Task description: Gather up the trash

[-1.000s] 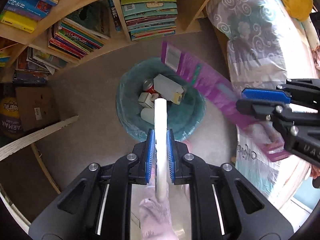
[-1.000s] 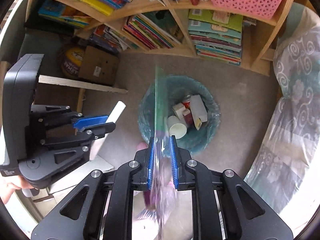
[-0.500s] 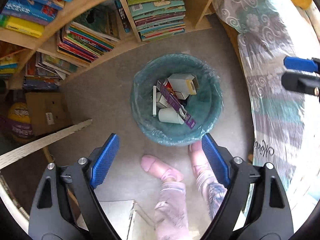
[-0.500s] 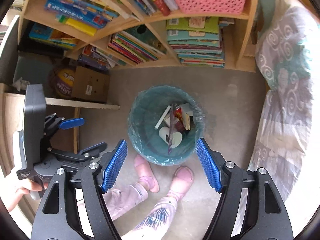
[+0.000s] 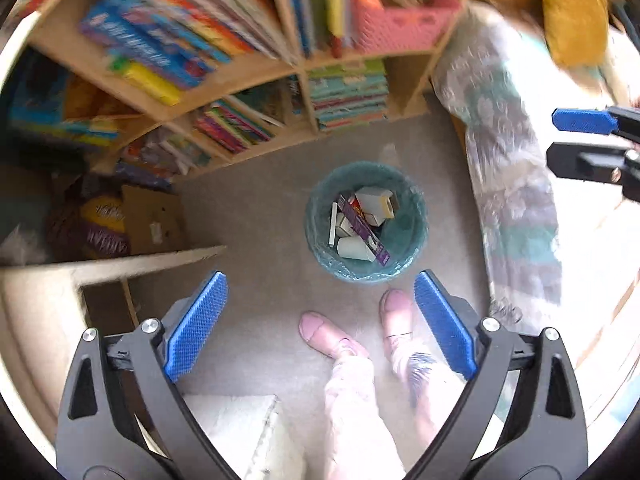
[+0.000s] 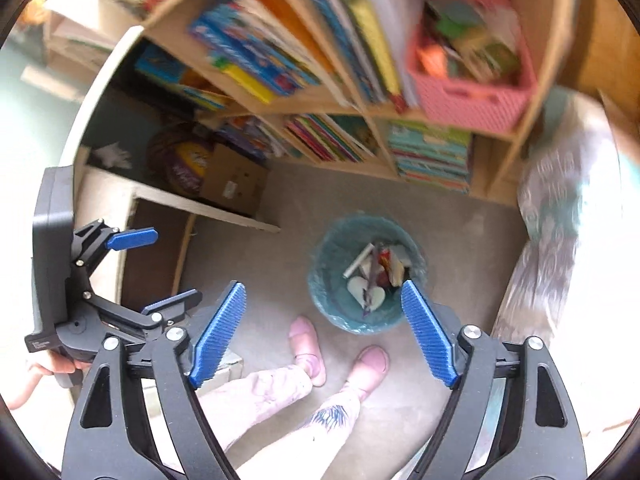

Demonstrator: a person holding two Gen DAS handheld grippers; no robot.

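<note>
Both claws are empty, I see: the left gripper (image 5: 318,326) and right gripper (image 6: 324,334) are spreading their jaws wide with nothing between them. The trash, a white stick (image 5: 333,224) and purple card (image 5: 362,229), lies in the teal bin (image 5: 404,226) far below. Overfilling may tip that card out

Soft daylight fills both views, strongest on the right, where the patterned grey and teal bedcover (image 5: 516,184) bleaches to white glare. Motion blur smears the colourful books on the wooden bookshelf (image 5: 224,52) and the pink plastic basket (image 6: 472,96); the teal-lined round bin (image 5: 366,222) is sharper. Fisheye distortion bows the shelves, and the corners fall to black vignette. Shadows are faint
</note>
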